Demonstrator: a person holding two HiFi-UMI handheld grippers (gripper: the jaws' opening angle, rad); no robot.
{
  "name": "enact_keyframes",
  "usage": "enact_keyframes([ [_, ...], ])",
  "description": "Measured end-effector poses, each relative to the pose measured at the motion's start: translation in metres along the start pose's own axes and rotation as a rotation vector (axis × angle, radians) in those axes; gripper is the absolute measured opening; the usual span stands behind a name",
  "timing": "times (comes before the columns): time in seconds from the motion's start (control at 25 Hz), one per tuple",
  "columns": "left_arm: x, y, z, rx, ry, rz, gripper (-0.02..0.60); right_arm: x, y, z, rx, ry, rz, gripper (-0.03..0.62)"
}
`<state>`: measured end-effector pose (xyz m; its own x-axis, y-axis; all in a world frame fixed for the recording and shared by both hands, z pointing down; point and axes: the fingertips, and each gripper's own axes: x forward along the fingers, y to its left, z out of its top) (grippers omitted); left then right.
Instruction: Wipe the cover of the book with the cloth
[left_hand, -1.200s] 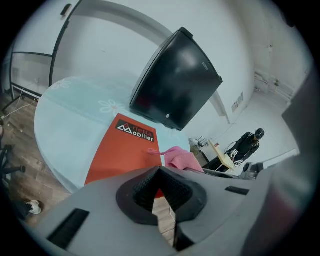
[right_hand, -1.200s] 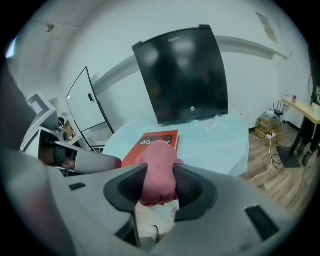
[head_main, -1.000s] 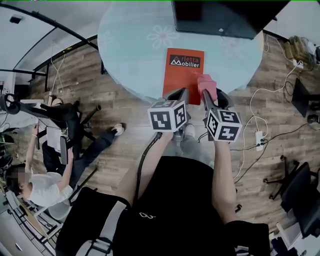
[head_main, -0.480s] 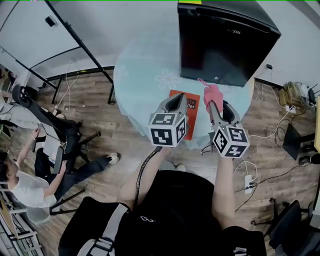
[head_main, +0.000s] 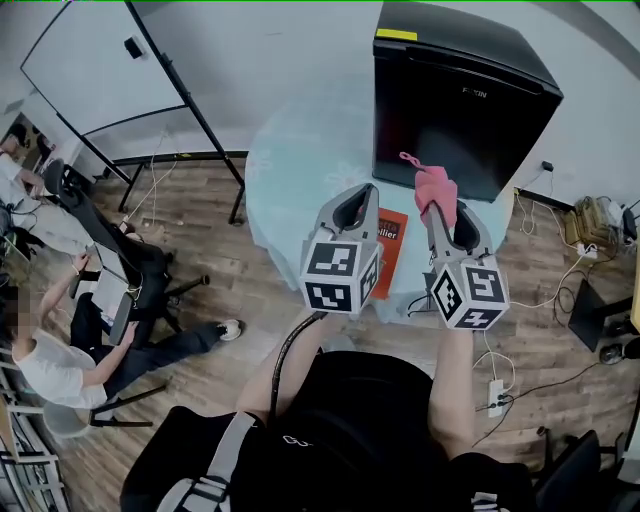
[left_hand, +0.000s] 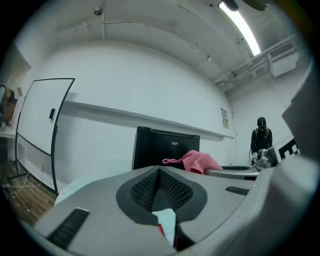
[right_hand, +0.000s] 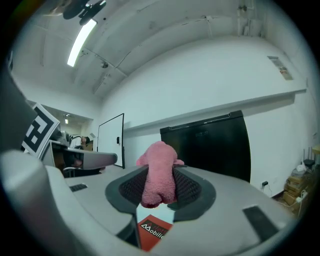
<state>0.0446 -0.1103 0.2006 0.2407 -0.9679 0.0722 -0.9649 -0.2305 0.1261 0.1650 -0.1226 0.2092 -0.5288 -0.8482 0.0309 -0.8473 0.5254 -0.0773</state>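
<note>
Right hand-held gripper (right_hand: 159, 192): jaws clamped on the pink cloth (right_hand: 159, 167); a wad of the cloth bulges above and ahead of the jaw tips; the unit is raised above the table, not in contact with it.
Left hand-held gripper (left_hand: 159, 171): jaws together at the tips with nothing between them; held beside the right unit and apart from it.
Book (head_main: 391, 233): lies flat on the round table (head_main: 285, 165), orange cover up, white print showing; it sits near the table edge closest to the person, in front of the black cabinet (head_main: 460, 100); in the head view it is partly hidden by both units.
Cloth handling: judged soft, light and limp; it should fold and drag under pressure rather than push back; the free wad ahead of the jaws is the working face.
Book handling: judged thin and light, with a smooth, fairly stiff cover; likely to slide on the table covering during a wipe stroke.
Hold point: the cloth is already gripped at one end, so no regrasp is indicated; the book is best pinned by the closed left tips on a corner or margin, outside the wipe path.
Caution: press flat and lightly; hard jaw tips could scuff the cover.
</note>
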Motion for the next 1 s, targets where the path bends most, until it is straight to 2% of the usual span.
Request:
enact_keyframes([
  [0.12, -0.007, 0.004, -0.002, -0.048, -0.011, 0.014, 0.012, -0.002, 0.007, 0.0, -0.007, 0.003, 0.016, 0.141],
  [0.64, -0.029, 0.014, -0.018, -0.124, 0.001, 0.048, 0.012, -0.01, 0.024, 0.003, -0.001, -0.007, 0.047, 0.141],
  [1.0, -0.038, 0.021, -0.018, -0.125, 0.0, 0.048, 0.012, -0.011, 0.034, 0.004, 0.003, -0.025, 0.057, 0.141],
])
